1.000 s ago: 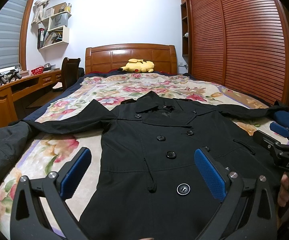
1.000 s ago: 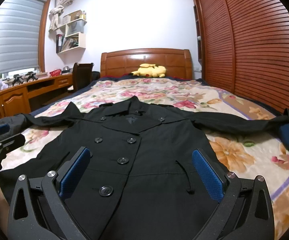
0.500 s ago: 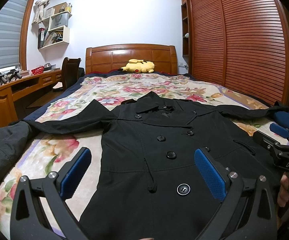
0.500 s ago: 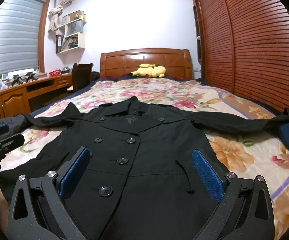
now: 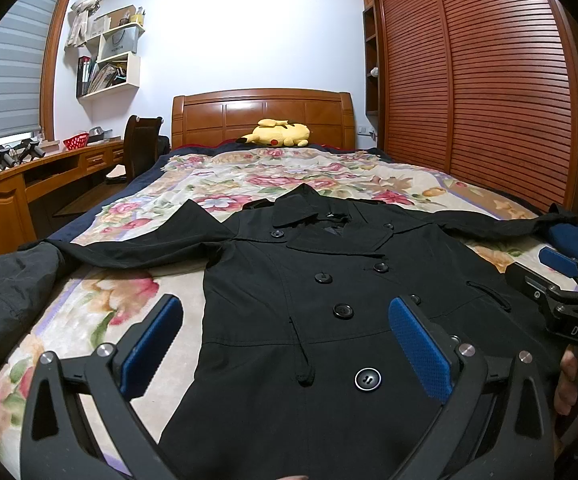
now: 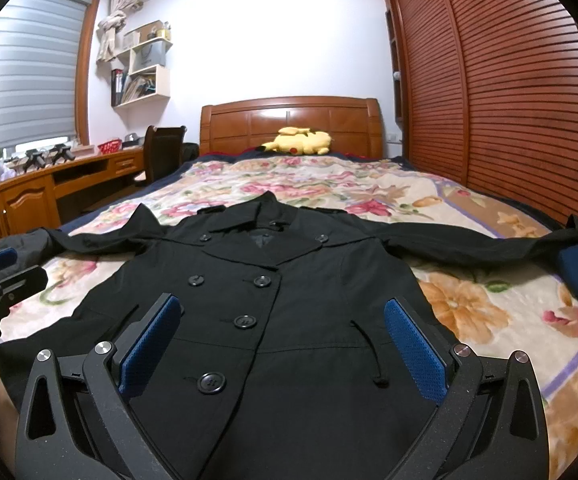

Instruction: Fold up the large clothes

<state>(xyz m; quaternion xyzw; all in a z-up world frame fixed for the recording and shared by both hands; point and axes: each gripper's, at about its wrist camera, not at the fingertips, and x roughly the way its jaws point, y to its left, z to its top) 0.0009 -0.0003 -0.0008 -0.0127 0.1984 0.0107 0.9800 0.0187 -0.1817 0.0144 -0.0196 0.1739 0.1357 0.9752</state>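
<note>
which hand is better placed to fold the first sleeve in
Hedged: left. The left tongs sit over the coat nearer its left sleeve; both are open, the right tongs hover centrally.

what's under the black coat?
The coat lies flat on the floral bedspread, which shows all around it. Whatever lies directly beneath it is covered.

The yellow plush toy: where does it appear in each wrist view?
Left wrist: yellow plush toy lies slightly left of centre, upper half, against the headboard.
Right wrist: yellow plush toy sits at centre, upper half.
Shared landmark: the wooden headboard behind it.
</note>
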